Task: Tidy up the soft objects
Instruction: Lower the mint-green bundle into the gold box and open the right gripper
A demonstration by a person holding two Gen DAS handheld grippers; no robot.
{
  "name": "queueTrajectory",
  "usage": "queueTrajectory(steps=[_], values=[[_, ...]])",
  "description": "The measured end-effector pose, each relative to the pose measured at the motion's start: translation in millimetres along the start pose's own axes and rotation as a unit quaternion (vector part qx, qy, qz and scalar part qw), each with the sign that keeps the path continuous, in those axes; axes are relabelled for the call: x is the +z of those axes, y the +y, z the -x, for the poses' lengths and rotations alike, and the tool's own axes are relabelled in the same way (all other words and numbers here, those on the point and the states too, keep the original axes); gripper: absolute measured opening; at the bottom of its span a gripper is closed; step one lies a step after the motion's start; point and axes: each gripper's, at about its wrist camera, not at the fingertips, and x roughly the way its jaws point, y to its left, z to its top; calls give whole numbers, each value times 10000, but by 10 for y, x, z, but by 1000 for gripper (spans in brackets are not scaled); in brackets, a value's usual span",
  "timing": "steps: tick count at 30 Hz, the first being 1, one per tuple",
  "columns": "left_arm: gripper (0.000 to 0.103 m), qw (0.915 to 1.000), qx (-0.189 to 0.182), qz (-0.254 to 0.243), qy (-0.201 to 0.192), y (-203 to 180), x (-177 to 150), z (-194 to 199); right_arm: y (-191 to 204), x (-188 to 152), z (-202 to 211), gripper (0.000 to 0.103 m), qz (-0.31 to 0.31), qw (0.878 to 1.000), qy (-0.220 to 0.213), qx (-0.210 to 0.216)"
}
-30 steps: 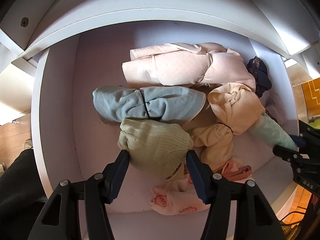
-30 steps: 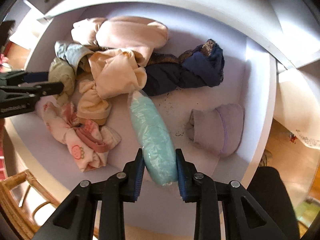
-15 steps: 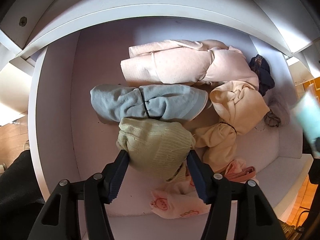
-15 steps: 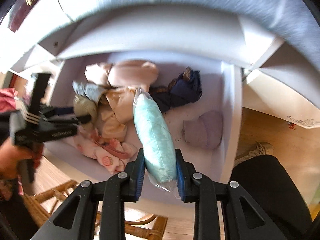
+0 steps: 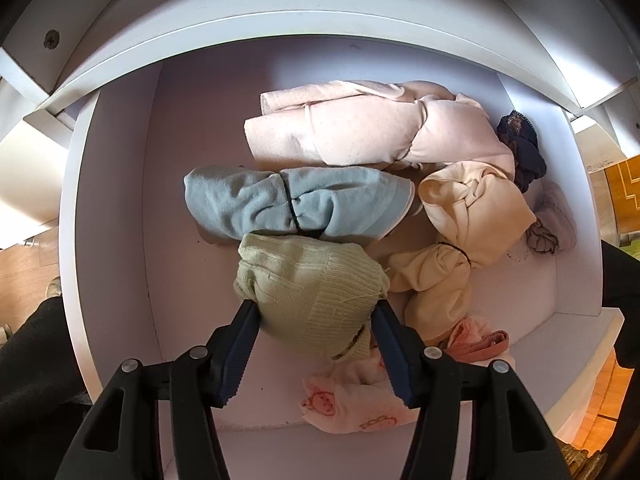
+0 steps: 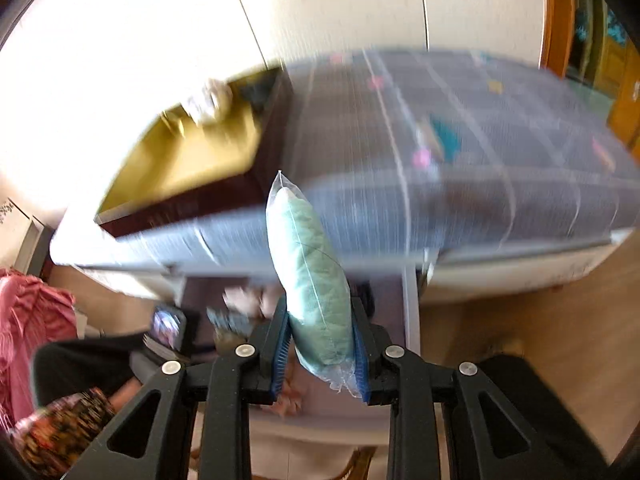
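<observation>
An open white drawer (image 5: pixel 116 200) holds several rolled cloth bundles: pale pink (image 5: pixel 360 136), blue-grey (image 5: pixel 296 204), cream (image 5: pixel 472 208), a dark navy one (image 5: pixel 520 148) and a pink printed cloth (image 5: pixel 352 400). My left gripper (image 5: pixel 313 308) points down into it. Its jaws are closing, with both pads pressed on the sides of a green knit bundle (image 5: pixel 308 280). My right gripper (image 6: pixel 319 312) is shut on a mint cloth in a clear plastic bag (image 6: pixel 308 248), held high above the drawer; the bag sticks up past the fingertips.
The blurred right wrist view shows a bed with a grey checked cover (image 6: pixel 480 140) and a yellow-lined box (image 6: pixel 192 160) on its left end. Wooden floor (image 6: pixel 520 320) lies to the right. A small lilac piece (image 5: pixel 556 216) lies at the drawer's right wall.
My right gripper has lifted the bagged mint cloth out of the drawer and tilted up toward the bed. The left gripper and the green bundle have stayed in place.
</observation>
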Motion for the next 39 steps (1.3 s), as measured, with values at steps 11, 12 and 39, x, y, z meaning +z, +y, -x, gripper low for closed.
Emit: queueTrajectory(steps=[11, 12, 39], values=[[58, 9998, -144, 133, 60, 75, -26, 8, 625, 983, 203, 28, 525, 9975, -375, 279], [58, 9998, -149, 135, 57, 78, -27, 2, 716, 1053, 162, 28, 592, 9971, -364, 318], [58, 9993, -266, 269, 58, 91, -9, -21, 934, 1792, -1674, 28, -497, 9937, 430, -906]])
